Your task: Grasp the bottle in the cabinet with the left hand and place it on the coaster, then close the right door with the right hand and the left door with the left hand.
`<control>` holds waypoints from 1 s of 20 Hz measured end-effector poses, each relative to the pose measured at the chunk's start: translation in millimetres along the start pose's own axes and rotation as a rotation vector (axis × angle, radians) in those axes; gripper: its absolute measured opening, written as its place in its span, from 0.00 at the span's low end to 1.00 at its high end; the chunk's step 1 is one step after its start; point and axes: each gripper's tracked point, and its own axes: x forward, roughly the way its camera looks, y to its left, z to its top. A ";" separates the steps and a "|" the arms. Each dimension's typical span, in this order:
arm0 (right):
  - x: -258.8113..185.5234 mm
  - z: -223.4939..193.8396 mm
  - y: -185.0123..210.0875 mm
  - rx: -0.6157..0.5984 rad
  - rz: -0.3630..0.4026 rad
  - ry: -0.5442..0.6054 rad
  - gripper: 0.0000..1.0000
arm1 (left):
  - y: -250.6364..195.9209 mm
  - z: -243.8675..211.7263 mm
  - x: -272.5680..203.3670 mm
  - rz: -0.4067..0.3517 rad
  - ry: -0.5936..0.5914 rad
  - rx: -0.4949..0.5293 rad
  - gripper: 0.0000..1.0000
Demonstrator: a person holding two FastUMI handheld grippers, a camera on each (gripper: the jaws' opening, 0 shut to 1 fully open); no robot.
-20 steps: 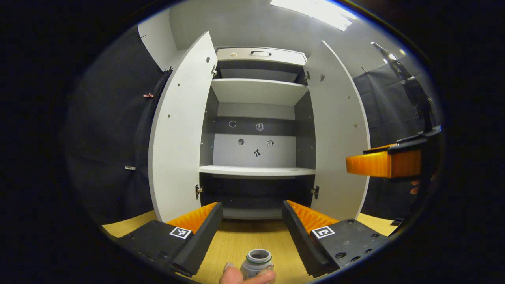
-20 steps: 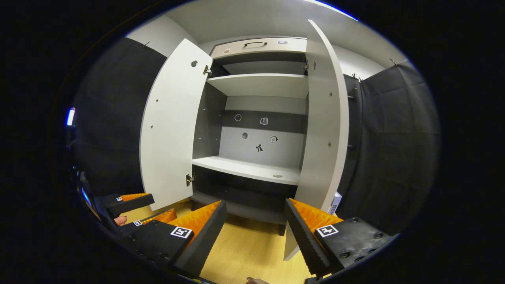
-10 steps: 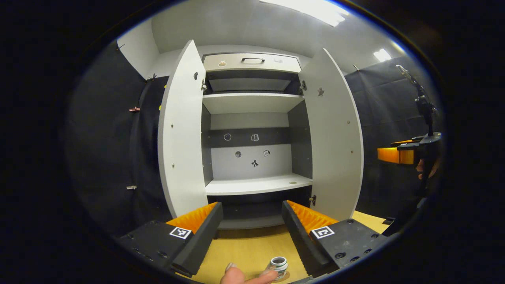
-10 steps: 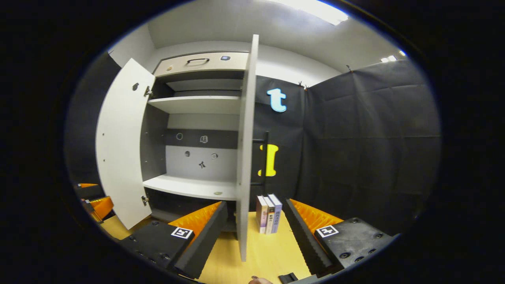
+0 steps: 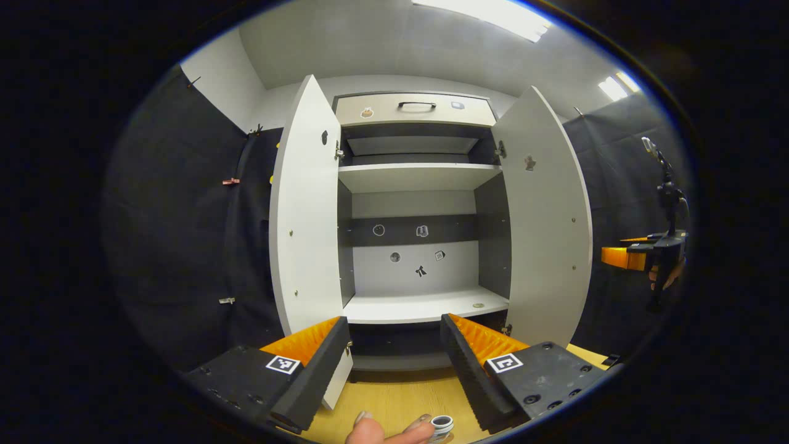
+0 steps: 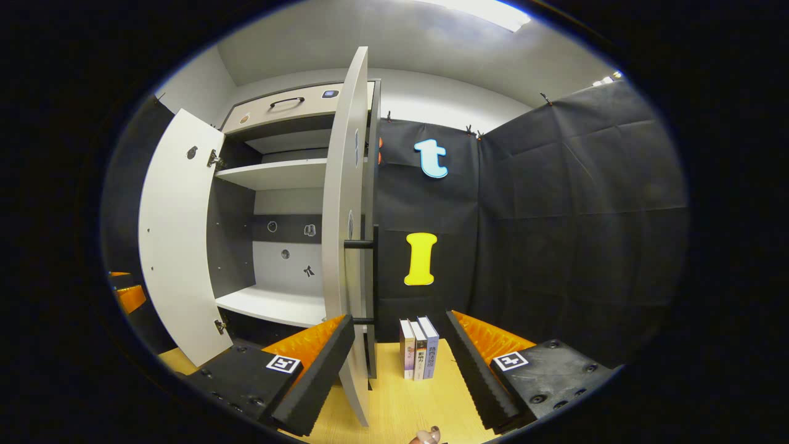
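I see a tall pale cabinet (image 5: 419, 209) standing on a light wooden tabletop (image 5: 394, 401), with black cloth walls on both sides. In the left gripper view I face it head on: the left door (image 5: 306, 209) and right door (image 5: 545, 228) both stand wide open, showing bare shelves and small stickers on the back panel. The right gripper view looks from further right, so the right door (image 6: 345, 234) appears almost edge-on, with its dark bar handle toward me, and the left door (image 6: 175, 240) swings out beyond it. That view also gives me three upright books (image 6: 419, 348) on the tabletop just right of the cabinet. My left tongs (image 5: 394, 364) are spread wide and hold nothing. My right tongs (image 6: 400, 364) are likewise spread wide and empty; from the left gripper view I see them far off at the right edge (image 5: 641, 256). The bottle (image 5: 441, 425) sits low on the tabletop in front of the cabinet, its open mouth beside my fingers (image 5: 385, 431).
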 end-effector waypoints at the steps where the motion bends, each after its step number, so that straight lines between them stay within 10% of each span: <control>1: 8.4 2.3 -1.5 0.001 0.018 -0.009 0.97 | 0.7 2.1 1.0 0.021 -0.001 -0.020 0.94; 11: 41.0 -6.1 31.6 0.038 0.229 0.002 0.95 | 31.9 -8.7 -2.7 0.249 0.050 -0.041 0.95; 20: 55.5 -12.9 117.5 0.037 0.318 0.005 0.95 | 72.9 1.5 15.5 0.256 0.028 -0.021 0.95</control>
